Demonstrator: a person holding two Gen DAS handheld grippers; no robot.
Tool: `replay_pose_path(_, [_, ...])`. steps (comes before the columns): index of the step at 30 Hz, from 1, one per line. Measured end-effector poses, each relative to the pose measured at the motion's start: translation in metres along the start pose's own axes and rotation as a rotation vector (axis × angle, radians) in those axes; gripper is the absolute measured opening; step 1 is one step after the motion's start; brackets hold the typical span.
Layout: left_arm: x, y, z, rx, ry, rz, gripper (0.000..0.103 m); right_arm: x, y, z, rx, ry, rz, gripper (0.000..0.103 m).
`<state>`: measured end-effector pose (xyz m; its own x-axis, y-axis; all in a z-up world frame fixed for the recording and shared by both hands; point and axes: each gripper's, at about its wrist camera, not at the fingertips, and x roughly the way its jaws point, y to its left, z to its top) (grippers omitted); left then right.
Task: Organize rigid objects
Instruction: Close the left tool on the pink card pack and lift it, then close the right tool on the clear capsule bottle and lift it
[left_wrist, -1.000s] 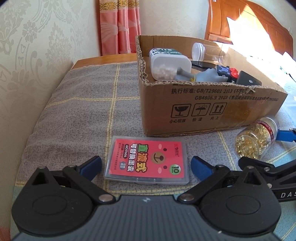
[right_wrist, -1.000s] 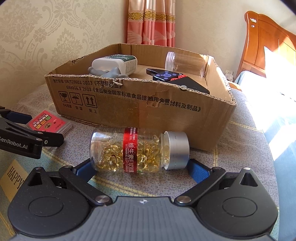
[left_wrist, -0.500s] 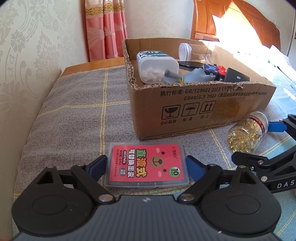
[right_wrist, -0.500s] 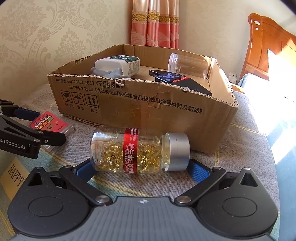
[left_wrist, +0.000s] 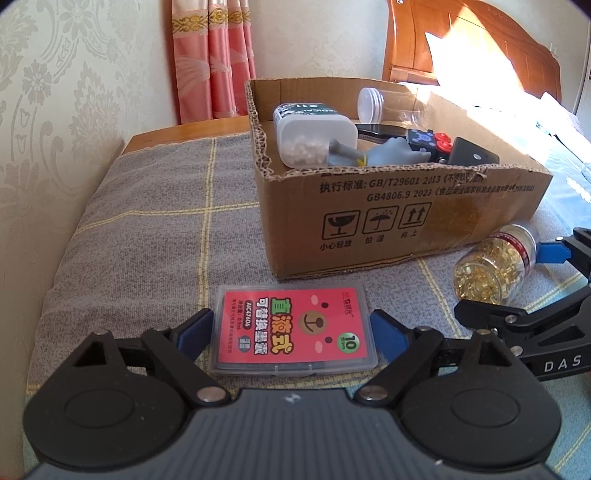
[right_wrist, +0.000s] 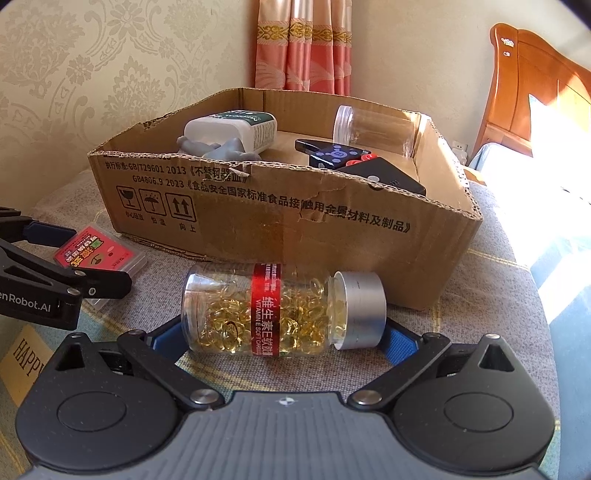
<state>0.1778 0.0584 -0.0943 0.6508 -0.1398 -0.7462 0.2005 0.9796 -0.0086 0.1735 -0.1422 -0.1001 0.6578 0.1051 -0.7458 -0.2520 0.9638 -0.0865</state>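
At six o'clock before the cardboard box (left_wrist: 406, 214), our left gripper (left_wrist: 291, 326) has just closed onto the ink-cartridge case (left_wrist: 293, 328), ready for lifting; our right gripper (right_wrist: 282, 334) pinches the capsule bottle (right_wrist: 280, 312).

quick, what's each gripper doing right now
left gripper: shut on the red card case, jaws just closed in.
right gripper: around the capsule bottle; contact cannot be told.
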Motion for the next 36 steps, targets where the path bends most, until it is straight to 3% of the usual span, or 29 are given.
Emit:
replay_pose_path(9, [0.0, 0.001, 0.001, 0.005, 0.001, -0.009, 0.09, -0.007, 0.004, 0.007, -0.007, -0.015, -0.018, 0.103])
replay_pose_path(16, [-0.001, 0.001, 0.002, -0.002, 0.016, -0.012, 0.089, -0.011, 0.005, 0.01, -0.004, 0.005, -0.031, 0.096])
replay_pose_path(23, [-0.011, 0.001, 0.001, -0.014, 0.026, -0.024, 0.089, -0.02, -0.003, 0.017, 0.029, 0.03, 0.029, 0.096])
replay_pose_path(31, [-0.023, -0.004, 0.006, -0.003, 0.038, -0.014, 0.089, -0.039, -0.005, 0.02, -0.056, 0.056, 0.046, 0.096])
replay_pose_path(36, [-0.033, -0.009, 0.008, 0.002, 0.03, -0.019, 0.089, -0.064, -0.01, 0.033, -0.11, 0.028, 0.067, 0.096])
